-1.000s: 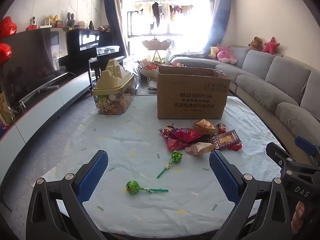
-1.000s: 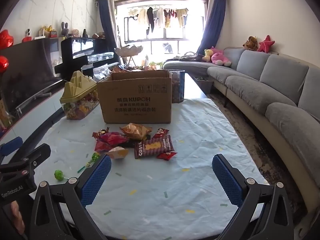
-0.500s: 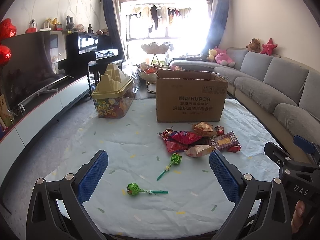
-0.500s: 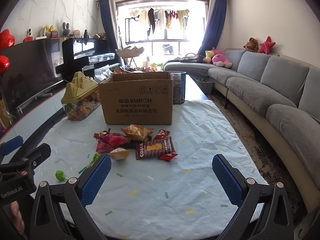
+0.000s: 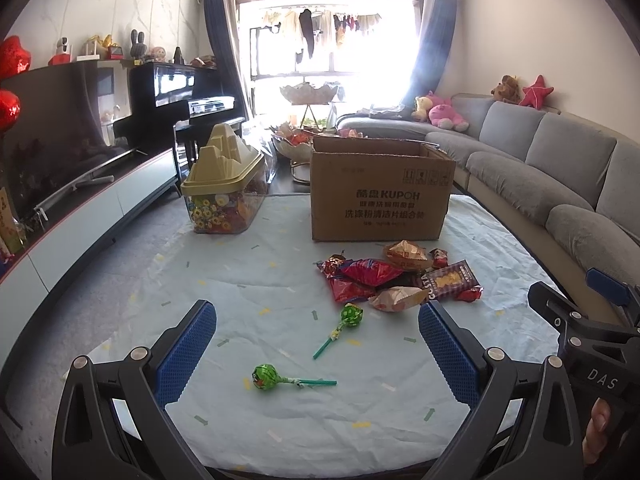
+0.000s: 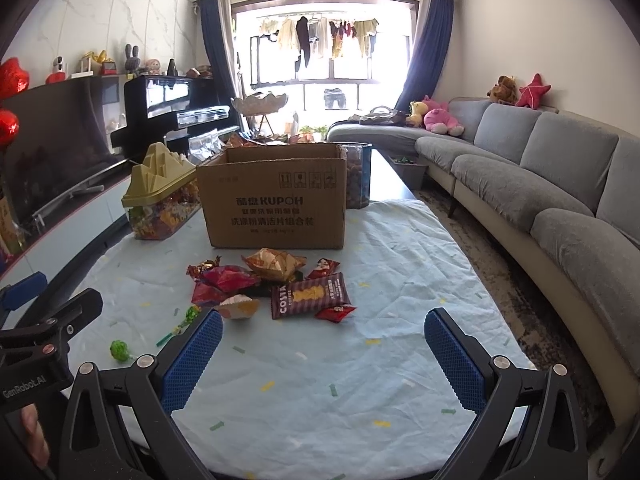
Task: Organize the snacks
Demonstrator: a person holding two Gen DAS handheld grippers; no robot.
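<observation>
Pale blue cloth (image 5: 248, 272) covers the table in the left wrist view, one open cardboard box (image 5: 380, 204) at the far end. Snack packets (image 5: 400, 276) lie heaped just before it, two green lollipops (image 5: 265, 376) nearer. Left gripper (image 5: 316, 352) hangs above the cloth, jaws spread wide, holding nothing.

Right wrist view now: same box (image 6: 276, 208), one Costa packet (image 6: 310, 295) at the pile's near edge, one clear candy tub (image 6: 162, 200) left of the box. Right gripper (image 6: 322, 360) gapes wide too, nothing held.
</observation>
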